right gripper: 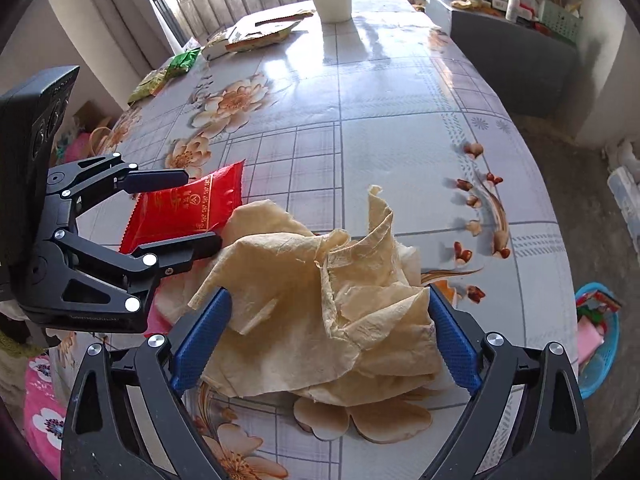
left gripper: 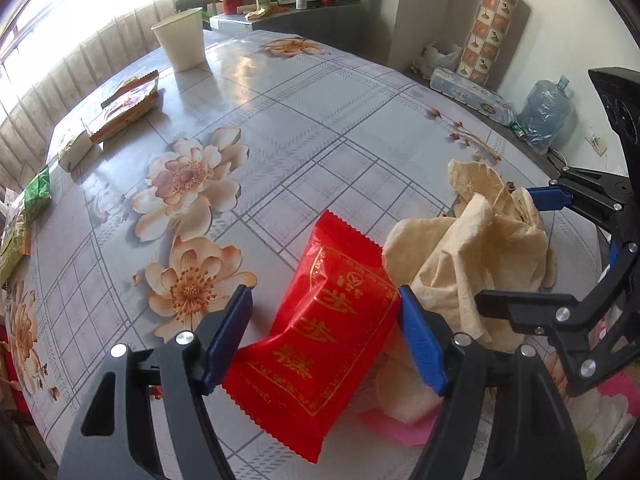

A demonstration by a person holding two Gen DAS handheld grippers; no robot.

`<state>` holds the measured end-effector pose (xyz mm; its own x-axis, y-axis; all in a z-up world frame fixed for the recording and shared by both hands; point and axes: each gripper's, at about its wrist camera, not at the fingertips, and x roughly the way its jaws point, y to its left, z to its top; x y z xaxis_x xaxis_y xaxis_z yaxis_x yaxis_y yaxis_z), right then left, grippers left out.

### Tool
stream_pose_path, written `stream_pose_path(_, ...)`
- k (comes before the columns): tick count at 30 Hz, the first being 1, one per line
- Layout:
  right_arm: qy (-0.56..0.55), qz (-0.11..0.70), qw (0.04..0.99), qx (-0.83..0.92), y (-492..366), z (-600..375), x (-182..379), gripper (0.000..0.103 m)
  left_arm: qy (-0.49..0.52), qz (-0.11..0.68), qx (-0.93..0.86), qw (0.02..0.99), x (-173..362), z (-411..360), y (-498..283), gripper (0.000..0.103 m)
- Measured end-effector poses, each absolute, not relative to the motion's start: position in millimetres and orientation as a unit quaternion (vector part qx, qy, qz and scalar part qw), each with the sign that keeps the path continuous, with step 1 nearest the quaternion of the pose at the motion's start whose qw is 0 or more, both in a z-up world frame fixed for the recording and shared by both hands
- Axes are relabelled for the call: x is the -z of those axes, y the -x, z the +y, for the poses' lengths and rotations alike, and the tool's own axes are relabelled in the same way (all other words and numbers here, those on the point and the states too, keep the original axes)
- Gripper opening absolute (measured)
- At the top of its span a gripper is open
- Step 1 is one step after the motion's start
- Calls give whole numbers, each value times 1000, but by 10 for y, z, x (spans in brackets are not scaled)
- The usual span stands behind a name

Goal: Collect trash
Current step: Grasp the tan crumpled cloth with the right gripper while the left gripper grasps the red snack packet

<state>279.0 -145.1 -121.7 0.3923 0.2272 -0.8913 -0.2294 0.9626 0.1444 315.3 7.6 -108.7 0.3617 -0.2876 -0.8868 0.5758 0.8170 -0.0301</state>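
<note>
While both tools straddle their targets without yet pressing on them, the main risk is that each one gathers more or less than it should. The left tool [left gripper: 324, 320] stands spread around the red snack packet [left gripper: 320, 320], its right pad touching or almost touching the packet's edge and its left pad just clear; the right tool [right gripper: 328, 332] is spread wide around the crumpled tan paper [right gripper: 320, 312], with paper spilling past both pads. Since the packet and the paper lie touching, the packet partly over the paper's edge, a closing left tool could snag a fold of paper, or the two tools could knock together, as they sit very near each other. The packet looks glossy and puffed, so it may well squirt out from smooth pads if pinched off-centre. The paper is thin, wrinkled and loosely heaped, likely several sheets, so a squeeze might lift only the top layers and leave the rest on the counter [right gripper: 400, 100]. Both items rest at the near end of the flower-patterned counter, and a blue basket [right gripper: 600, 344] holding scraps sits on the floor off its right edge.
</note>
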Motion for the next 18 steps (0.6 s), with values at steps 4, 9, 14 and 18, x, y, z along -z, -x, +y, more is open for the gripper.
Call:
stream_pose_path(4, 50, 524, 843, -112, -2799, -1264, 1274, 92, -126, 495, 257, 821, 1058, 170, -3151, 54)
stream_pose_path(9, 62, 515, 849, -101, -2797, -1255, 1293, 89, -104, 502, 247, 822, 1036, 305, -3141, 38)
stream_pose_path(14, 57, 511, 853, -92, -2766, -1318, 1285, 80, -93, 504, 241, 824, 1035, 405, -3047, 32)
stream_pose_path(18, 48, 512, 854, -82, -2734, -1404, 1246, 68, -80, 506, 238, 825, 1026, 472, -2975, 28)
